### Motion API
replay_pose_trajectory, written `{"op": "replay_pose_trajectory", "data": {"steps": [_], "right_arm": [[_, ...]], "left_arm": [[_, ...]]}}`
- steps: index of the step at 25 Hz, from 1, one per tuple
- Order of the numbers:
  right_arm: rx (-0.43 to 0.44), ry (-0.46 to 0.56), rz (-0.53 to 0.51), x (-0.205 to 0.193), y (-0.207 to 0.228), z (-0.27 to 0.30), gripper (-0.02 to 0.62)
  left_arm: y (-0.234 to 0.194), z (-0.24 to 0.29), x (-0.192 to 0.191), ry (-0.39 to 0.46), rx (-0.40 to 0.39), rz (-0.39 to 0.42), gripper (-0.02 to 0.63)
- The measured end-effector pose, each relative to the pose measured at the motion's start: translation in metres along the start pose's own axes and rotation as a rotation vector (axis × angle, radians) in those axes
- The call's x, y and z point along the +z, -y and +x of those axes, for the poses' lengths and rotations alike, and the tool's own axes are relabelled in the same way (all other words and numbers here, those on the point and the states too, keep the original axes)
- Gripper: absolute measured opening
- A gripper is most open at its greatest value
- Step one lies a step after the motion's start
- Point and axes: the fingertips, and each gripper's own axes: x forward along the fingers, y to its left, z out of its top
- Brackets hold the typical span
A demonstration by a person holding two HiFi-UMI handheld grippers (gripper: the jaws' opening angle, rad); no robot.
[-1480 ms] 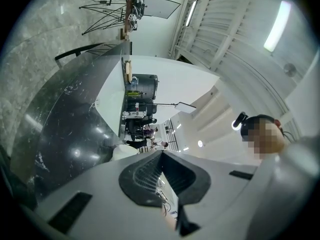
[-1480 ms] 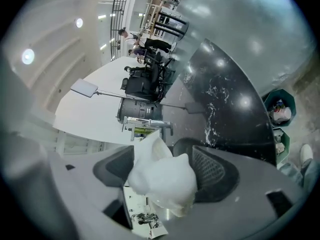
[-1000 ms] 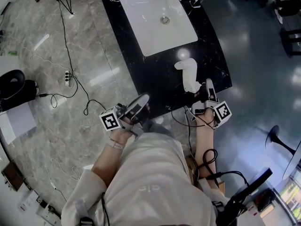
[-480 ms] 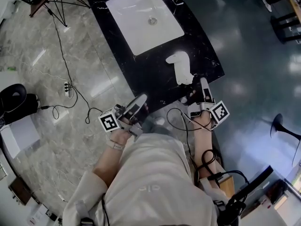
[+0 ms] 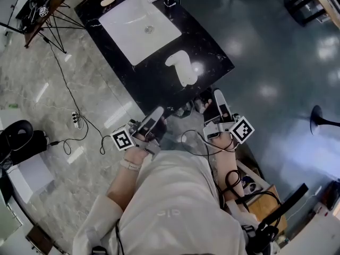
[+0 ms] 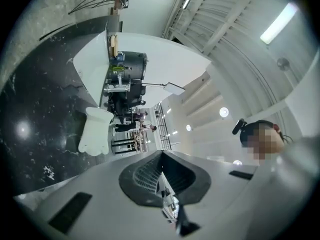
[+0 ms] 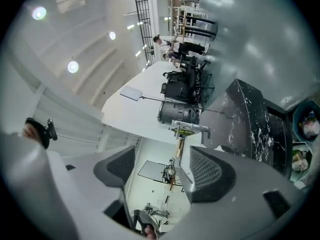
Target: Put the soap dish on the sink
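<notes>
Black table (image 5: 154, 86) with the white sink (image 5: 123, 21) sits farther up-frame than a second ago, so the person has stepped back. On it, the soap dish (image 5: 181, 68) lies at the sink's 5 o'clock, just beside the basin. Previously at the dish, the right hand-held gripper (image 5: 218, 101) is now clear of it, jaws apart, empty. Jaws of the left hand-held gripper (image 5: 155, 119) are together, nothing held. Placement looks done.

Holds both arms forward, left gripper (image 5: 158, 113) with fingers (image 6: 142, 176) pressed together, right gripper (image 5: 217, 96) with fingers (image 7: 210, 174) apart, both empty.
</notes>
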Motion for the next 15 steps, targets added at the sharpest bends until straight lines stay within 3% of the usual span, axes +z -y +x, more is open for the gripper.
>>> {"op": "replay_pose_trajectory", "data": {"steps": [5,10,15], "right_arm": [[0.109,0.029,-0.046,0.013,-0.042,-0.053,0.348],[0.209,0.088,-0.056,0.025,-0.075,-0.099,0.335],[0.306,0.196,-0.046,0.042,-0.094,-0.152,0.263]], "left_arm": [[0.023,0.024,-0.046,-0.082,-0.042,-0.005,0.006],[0.043,0.05,-0.085,-0.174,-0.082,0.056,0.008],[0.053,0.067,-0.128,-0.24,-0.117,-0.038,0.008]]}}
